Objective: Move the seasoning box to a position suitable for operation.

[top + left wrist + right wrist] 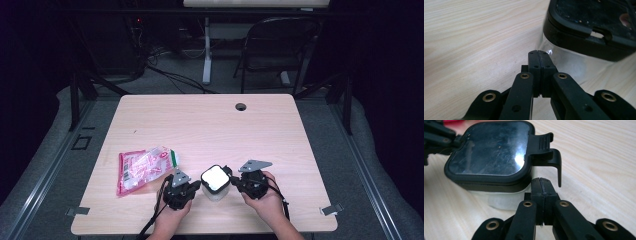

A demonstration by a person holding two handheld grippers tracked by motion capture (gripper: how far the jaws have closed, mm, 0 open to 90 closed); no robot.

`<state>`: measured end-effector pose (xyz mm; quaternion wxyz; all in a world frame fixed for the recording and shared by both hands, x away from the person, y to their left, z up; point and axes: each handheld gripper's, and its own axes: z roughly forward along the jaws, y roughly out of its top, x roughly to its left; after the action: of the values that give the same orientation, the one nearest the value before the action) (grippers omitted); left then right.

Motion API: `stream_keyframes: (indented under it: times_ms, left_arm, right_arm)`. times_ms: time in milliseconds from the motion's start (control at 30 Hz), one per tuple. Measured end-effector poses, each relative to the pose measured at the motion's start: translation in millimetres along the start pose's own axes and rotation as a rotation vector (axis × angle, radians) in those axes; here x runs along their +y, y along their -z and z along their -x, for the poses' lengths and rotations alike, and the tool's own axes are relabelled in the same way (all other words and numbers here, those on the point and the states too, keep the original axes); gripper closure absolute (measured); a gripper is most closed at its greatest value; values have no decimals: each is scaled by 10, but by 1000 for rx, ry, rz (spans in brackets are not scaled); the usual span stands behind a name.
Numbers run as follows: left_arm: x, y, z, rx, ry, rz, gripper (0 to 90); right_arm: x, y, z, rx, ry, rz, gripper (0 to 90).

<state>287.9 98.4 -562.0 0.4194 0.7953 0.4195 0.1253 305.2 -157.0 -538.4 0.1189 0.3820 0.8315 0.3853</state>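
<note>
a: where do we have the container point(216, 183) right now?

b: it sits on the wooden table point(210, 125), close to the near edge, right between our two tools. from above we see the left gripper point(196, 186) at its left side and the right gripper point(235, 182) at its right side, both pointing inward at it.

a: are we holding it?

b: no. in the left gripper view our jaws are pressed flat together with nothing between them, and their tip point(538, 53) is right up against the clear wall of the container point(564, 60), just under its black lid point(589, 27). whether the tip actually touches the wall we can't tell.

a: and the other side?

b: same story. in the right gripper view our jaws are fully closed on themselves, empty, with the tip point(540, 180) just below the lid's latch tab point(546, 150), which sticks out and hooks downward. the container point(499, 200) is slightly left of and beyond that tip, very near it. the lid point(491, 152) is square with rounded corners, black rim, glossy top.

a: anything else on the table?

b: a pink and white plastic packet point(145, 169) lying flat to the left of the container, just beyond our left hand point(172, 212). our right hand point(267, 200) wraps its tool near the table's front edge.
</note>
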Motion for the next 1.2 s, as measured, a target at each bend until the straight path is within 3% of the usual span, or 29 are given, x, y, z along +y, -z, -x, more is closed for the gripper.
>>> stream_keyframes:
  times_ms: [233, 433, 567, 700, 833, 967, 1200]
  left_arm:
    - [39, -52, -39, -21, -2, 10, 897]
    - [39, -30, -50, -29, -19, 18, 871]
    - [21, 58, -43, -29, -28, 11, 863]
    - [14, 132, -23, -41, -28, 10, 849]
    - [18, 160, 22, -44, -27, 10, 847]
    - [15, 142, 74, -42, -23, 7, 848]
    - [35, 96, 75, -46, -13, 10, 870]
  right_arm:
    - [-52, 77, -116, -11, -21, -6, 900]
    - [-104, 147, -177, 25, -16, -6, 866]
    - [-158, 275, -151, 17, -15, 0, 861]
    - [-159, 373, -46, -13, -52, 40, 853]
    - [-98, 312, 38, -39, -79, 63, 852]
    - [-58, 207, 69, -61, -79, 52, 851]
    - [-78, 177, 11, -67, -68, 26, 883]
